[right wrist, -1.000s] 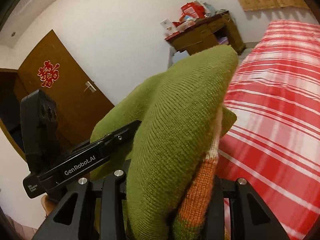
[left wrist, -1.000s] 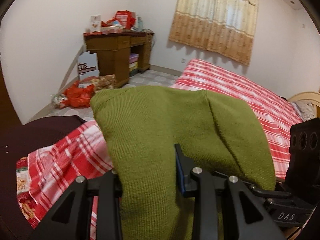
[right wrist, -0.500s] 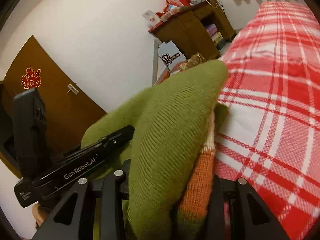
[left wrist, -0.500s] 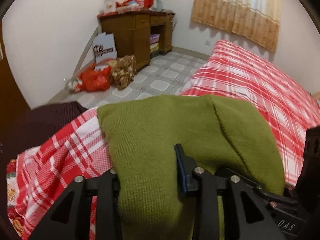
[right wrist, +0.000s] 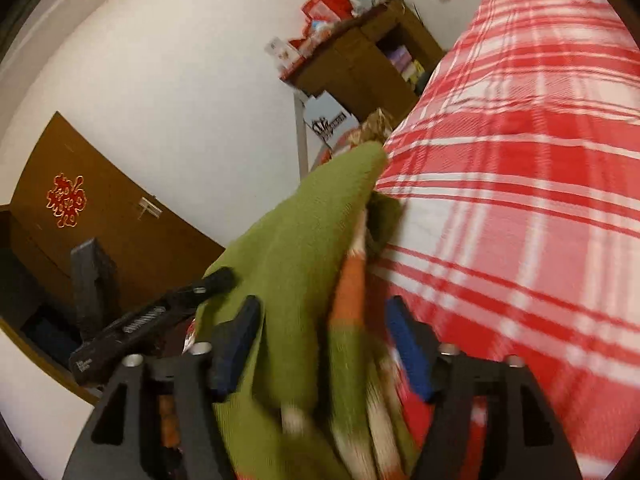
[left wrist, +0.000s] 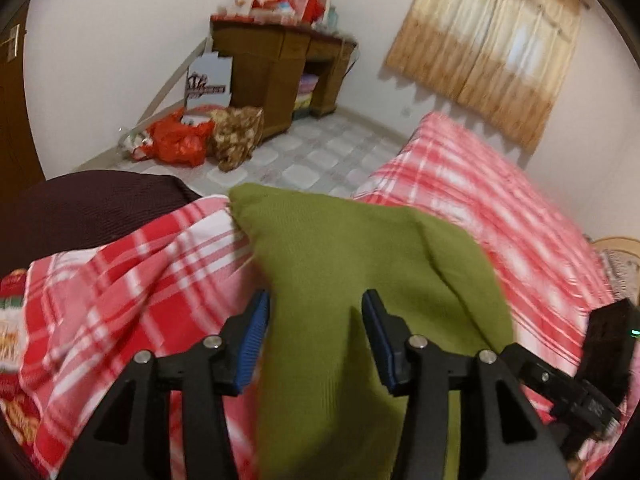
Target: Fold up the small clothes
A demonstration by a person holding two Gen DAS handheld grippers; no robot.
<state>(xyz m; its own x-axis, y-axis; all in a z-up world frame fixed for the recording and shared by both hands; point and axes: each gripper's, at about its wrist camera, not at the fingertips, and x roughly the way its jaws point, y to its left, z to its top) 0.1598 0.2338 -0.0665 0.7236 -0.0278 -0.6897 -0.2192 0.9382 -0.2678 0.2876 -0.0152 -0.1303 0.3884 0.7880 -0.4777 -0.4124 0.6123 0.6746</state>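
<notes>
Judging from the doubled layers, the fold is made — you have yet to smooth it. Your left gripper [left wrist: 314,334] and right gripper [right wrist: 320,344] are both released, fingers spread around the green knit garment [left wrist: 348,264], which lies between them on the plaid bedsheet [left wrist: 500,216] — soft, ribbed, orange-striped inside.

The right gripper [right wrist: 320,344] stands with its blue-padded jaws spread, the folded green knit garment [right wrist: 296,264] lying loose between them, an orange and white striped layer showing along its right edge. The garment rests on the red plaid bed [right wrist: 520,184]. At left, the left gripper [right wrist: 132,324] lies beside it. Behind, a brown door [right wrist: 100,220] and a cluttered wooden desk [right wrist: 360,64].
</notes>
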